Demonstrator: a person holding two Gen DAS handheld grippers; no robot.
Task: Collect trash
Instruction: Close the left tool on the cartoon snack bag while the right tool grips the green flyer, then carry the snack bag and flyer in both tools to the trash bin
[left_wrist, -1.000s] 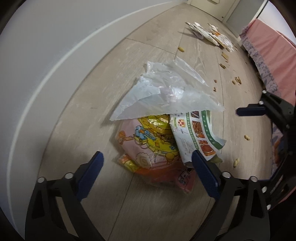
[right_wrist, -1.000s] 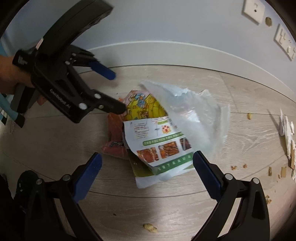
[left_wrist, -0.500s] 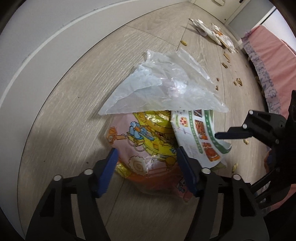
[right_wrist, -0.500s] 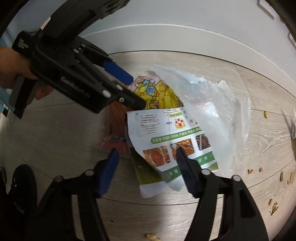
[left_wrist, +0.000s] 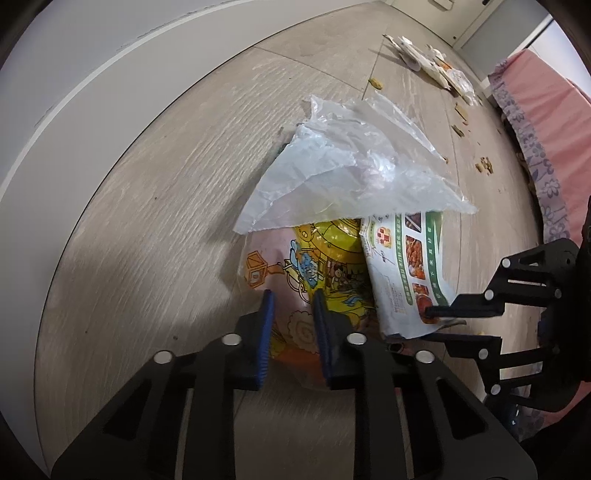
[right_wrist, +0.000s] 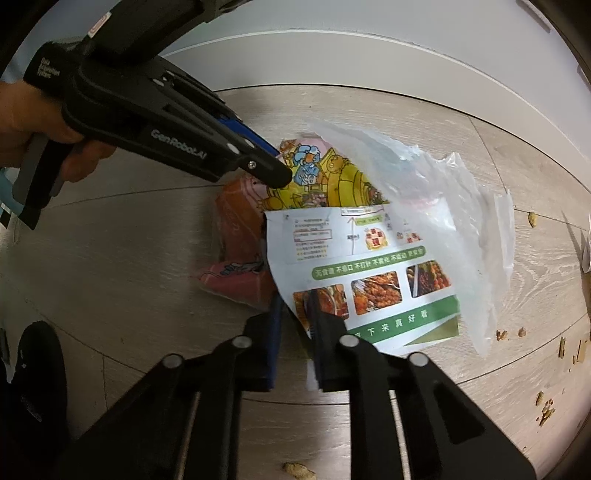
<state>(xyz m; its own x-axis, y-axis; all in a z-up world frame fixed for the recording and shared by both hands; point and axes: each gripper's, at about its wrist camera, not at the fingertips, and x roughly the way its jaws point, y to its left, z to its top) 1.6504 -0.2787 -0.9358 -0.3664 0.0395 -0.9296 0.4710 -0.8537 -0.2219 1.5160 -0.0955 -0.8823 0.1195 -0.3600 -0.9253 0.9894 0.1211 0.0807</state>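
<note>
A small heap of trash lies on the wooden floor. It holds a yellow-pink cartoon snack bag (left_wrist: 332, 266) (right_wrist: 325, 177), a white-and-green food packet (left_wrist: 402, 273) (right_wrist: 369, 258) and a clear plastic bag (left_wrist: 351, 166) (right_wrist: 443, 206) draped over both. My left gripper (left_wrist: 292, 297) (right_wrist: 273, 173) points steeply down. Its jaws are closing, and the blue pads pinch the near part of the cartoon bag. My right gripper (right_wrist: 294, 299) (left_wrist: 434, 325) is also closing, its pads nipping the near left corner of the food packet. An orange-red wrapper (right_wrist: 236, 229) lies under the pile.
A white skirting board (left_wrist: 92, 92) runs along the floor behind the heap. More paper scraps (left_wrist: 432, 66) and nut shells (right_wrist: 546, 406) are scattered further off. A pink flowered bedcover (left_wrist: 546, 122) hangs at the right. A hand (right_wrist: 22, 125) holds the left gripper.
Both grippers have sunk onto the heap, and their wide-open jaws have narrowed: the left around the cartoon bag, the right around the food packet's corner.
</note>
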